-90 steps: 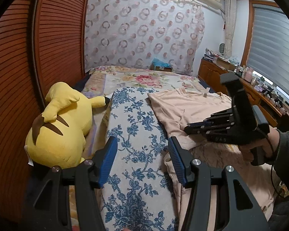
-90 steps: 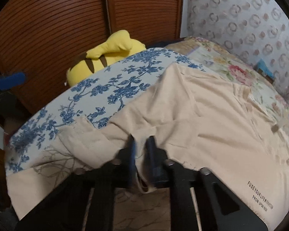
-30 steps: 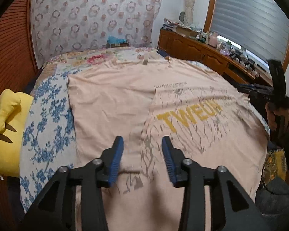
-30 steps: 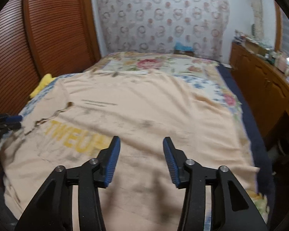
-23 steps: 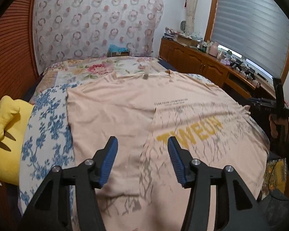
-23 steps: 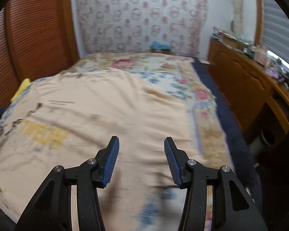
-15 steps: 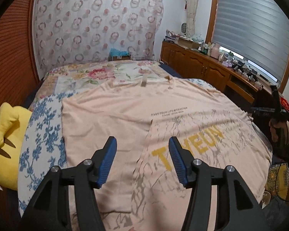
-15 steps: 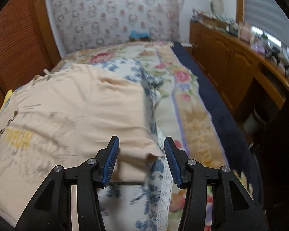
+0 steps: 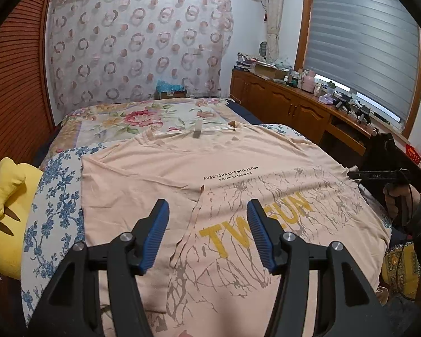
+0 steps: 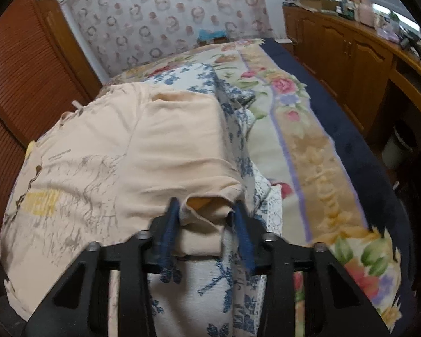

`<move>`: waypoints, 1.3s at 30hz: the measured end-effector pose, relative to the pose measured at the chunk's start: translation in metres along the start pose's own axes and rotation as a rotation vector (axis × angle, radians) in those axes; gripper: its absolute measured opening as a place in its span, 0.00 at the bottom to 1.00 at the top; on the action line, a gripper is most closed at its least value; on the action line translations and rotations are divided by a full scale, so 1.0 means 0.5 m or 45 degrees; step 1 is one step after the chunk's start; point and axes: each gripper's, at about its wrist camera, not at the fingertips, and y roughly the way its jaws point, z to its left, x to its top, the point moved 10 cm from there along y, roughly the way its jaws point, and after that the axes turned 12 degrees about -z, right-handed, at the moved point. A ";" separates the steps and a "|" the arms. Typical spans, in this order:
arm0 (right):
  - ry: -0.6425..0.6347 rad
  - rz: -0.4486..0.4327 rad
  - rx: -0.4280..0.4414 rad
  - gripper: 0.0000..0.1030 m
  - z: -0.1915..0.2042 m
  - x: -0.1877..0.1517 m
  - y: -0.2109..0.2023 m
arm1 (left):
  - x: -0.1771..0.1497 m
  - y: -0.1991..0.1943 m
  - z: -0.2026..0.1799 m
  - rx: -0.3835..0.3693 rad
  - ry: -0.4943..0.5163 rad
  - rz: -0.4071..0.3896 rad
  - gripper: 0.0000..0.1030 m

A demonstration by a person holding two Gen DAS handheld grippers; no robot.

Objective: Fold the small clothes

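A peach T-shirt [image 9: 182, 174] with yellow lettering lies spread on the bed, its left side folded over the print. My left gripper [image 9: 207, 233] is open and empty above the shirt's near part, over the folded edge. My right gripper [image 10: 207, 224] is open, its fingers astride the shirt's right sleeve [image 10: 205, 210] at the bed's edge. The right gripper also shows in the left wrist view [image 9: 376, 174] at the shirt's right edge.
A yellow plush toy [image 9: 5, 219] lies at the bed's left beside a wooden slatted wardrobe [image 9: 11, 84]. A blue floral sheet [image 9: 53, 196] and flowered bedspread [image 9: 154, 118] cover the bed. Wooden cabinets [image 9: 294, 109] line the right wall. A white bin [image 10: 398, 146] stands on the floor.
My right gripper let go of the shirt, swung from the left side to the right edge and now straddles the sleeve. My left gripper moved right over the shirt and rose, staying open.
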 end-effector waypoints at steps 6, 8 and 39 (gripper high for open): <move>-0.173 -0.117 -0.088 0.04 0.033 0.039 -0.019 | -0.010 0.000 0.001 0.024 -0.011 0.008 0.55; -0.206 -0.176 -0.066 0.04 0.066 0.062 -0.030 | -0.016 0.001 0.006 0.045 -0.012 0.013 0.55; -0.220 -0.013 0.030 0.39 0.147 0.025 0.038 | -0.019 -0.018 -0.024 0.033 -0.018 -0.013 0.55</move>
